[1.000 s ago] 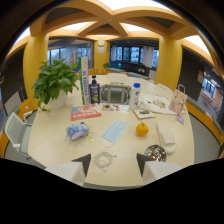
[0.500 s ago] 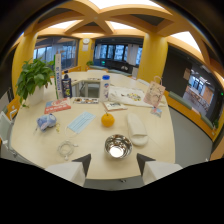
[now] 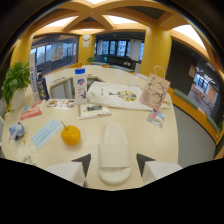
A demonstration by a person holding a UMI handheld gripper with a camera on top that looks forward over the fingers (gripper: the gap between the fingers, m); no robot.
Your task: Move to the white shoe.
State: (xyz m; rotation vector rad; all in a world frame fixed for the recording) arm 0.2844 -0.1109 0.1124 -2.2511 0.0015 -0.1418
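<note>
Tool [image 3: 114,164] swung right, straddling white shoe [image 3: 114,151]

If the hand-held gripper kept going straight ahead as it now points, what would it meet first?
Most likely the white shoe, which lies on the table between the open fingers of the hand-held gripper, though depth is hard to judge.
</note>
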